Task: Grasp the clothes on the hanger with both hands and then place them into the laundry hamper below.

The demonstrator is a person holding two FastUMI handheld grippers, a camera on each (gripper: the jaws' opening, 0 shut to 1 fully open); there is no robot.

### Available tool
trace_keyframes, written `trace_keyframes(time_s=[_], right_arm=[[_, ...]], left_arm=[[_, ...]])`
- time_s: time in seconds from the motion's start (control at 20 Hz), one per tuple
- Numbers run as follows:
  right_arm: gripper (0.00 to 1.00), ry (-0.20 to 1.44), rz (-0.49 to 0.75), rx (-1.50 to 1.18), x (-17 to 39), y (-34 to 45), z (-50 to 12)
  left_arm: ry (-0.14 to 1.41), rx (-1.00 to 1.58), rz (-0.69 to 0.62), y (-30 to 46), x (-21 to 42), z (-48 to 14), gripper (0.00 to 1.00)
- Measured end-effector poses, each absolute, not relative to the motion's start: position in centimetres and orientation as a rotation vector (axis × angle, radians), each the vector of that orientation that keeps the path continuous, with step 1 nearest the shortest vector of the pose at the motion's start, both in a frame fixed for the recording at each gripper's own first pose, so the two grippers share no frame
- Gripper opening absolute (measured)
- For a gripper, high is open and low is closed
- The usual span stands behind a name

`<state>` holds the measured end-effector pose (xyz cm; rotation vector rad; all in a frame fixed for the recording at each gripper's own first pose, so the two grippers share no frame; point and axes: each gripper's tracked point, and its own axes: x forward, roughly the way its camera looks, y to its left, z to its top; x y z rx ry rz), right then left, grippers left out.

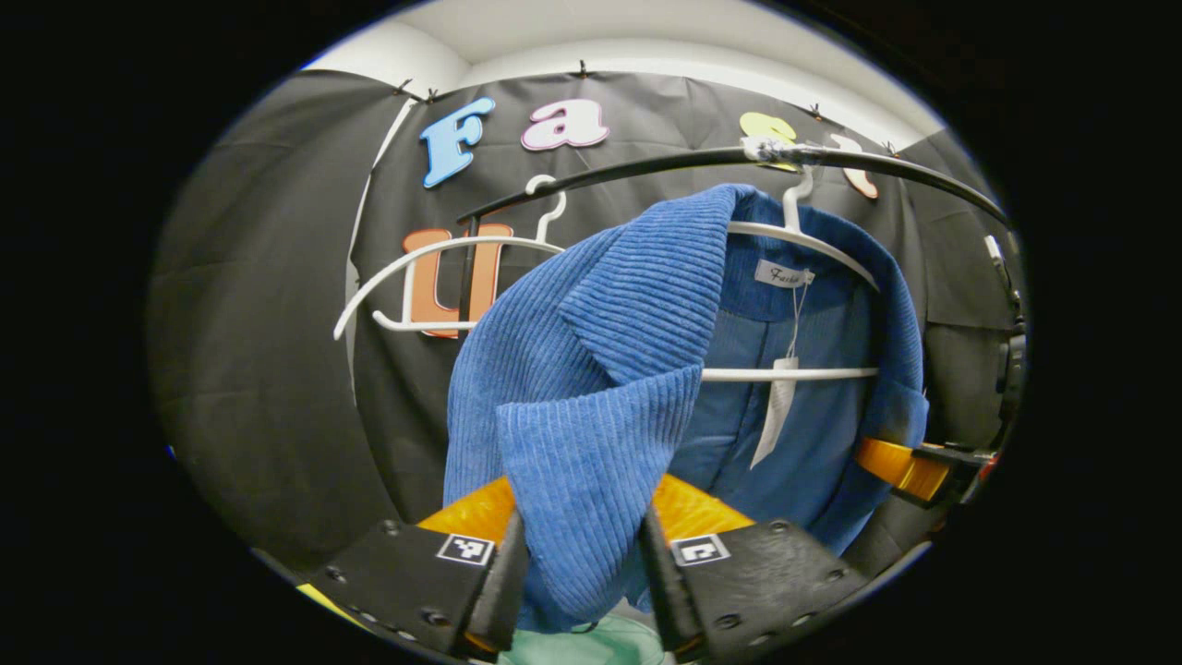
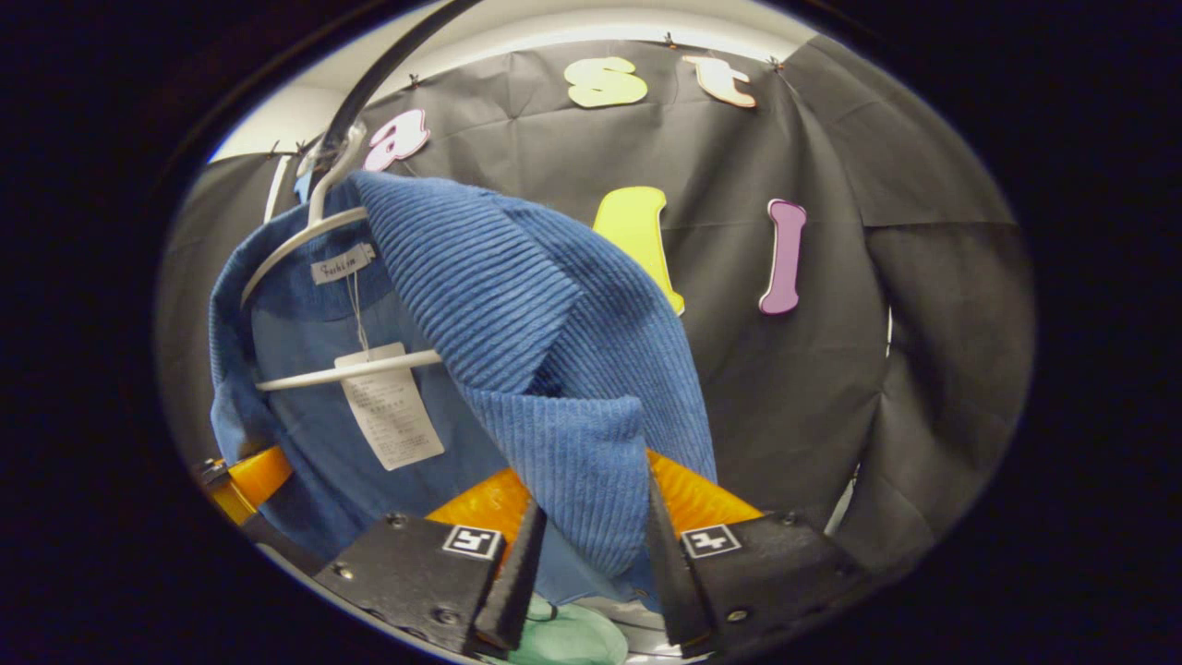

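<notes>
Both tongs are gripping the blue garment (image 1: 591, 369) while it is hanging on the white hanger (image 1: 813, 242).

The left tongs (image 1: 582, 563) are pinching one front fold below the hanger, both fingers pressing on the cloth; the right tongs (image 2: 591, 554) are pinching the other fold likewise. The garment is draping from the hanger on the black rail (image 1: 646, 166), beside an empty hanger (image 1: 434, 277). The grasp looks made; lifting it off and lowering it into the hamper are remaining. Something pale green (image 2: 563, 637) is showing beneath the garment, possibly the hamper.
</notes>
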<state>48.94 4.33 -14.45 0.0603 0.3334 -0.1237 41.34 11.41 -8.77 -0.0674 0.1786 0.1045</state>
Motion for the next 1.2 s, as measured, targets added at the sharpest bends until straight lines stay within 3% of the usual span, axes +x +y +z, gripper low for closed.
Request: trace_keyframes(time_s=[0.05,0.2,0.25,0.3,0.35,0.4,0.5,0.55,0.8,0.85,0.9,1.2], right_arm=[[0.52,0.316,-0.116,0.085,48.7,3.7,-14.0],[0.24,0.302,-0.071,0.202,48.9,2.4,-12.8],[0.21,0.307,-0.043,0.246,49.0,2.2,-12.2],[0.18,0.314,-0.03,0.275,49.2,1.7,-11.9],[0.16,0.315,-0.013,0.29,49.4,1.2,-11.5],[0.14,0.307,-0.004,0.294,49.8,0.9,-11.0],[0.12,0.291,0.015,0.298,50.0,0.1,-10.1],[0.12,0.286,0.024,0.306,50.2,-0.3,-9.8],[0.12,0.261,0.069,0.423,50.9,-1.9,-7.6],[0.12,0.251,0.073,0.443,51.1,-2.4,-7.1],[0.12,0.244,0.076,0.449,51.5,-2.8,-6.6],[0.11,0.218,0.091,0.449,53.2,-3.6,-4.3]], left_arm=[[0.178,-0.065,0.117,11.7,41.2,-8.7,0.42],[0.182,-0.085,0.124,12.3,41.0,-7.9,0.22],[0.18,-0.093,0.133,12.7,40.4,-7.3,0.16],[0.176,-0.104,0.133,13.1,40.7,-7.0,0.01],[0.186,-0.121,0.123,13.1,40.5,-6.8,0.12],[0.193,-0.132,0.125,13.3,40.4,-6.7,0.07],[0.192,-0.135,0.135,13.9,40.4,-6.0,0.12],[0.18,-0.129,0.148,14.4,40.4,-5.6,0.07],[0.144,-0.184,0.168,16.1,40.2,-3.2,0.06],[0.135,-0.191,0.175,16.6,40.2,-2.7,0.06],[0.129,-0.192,0.179,17.0,40.3,-2.2,0.12],[0.094,-0.181,0.177,18.8,40.6,0.3,0.12]])
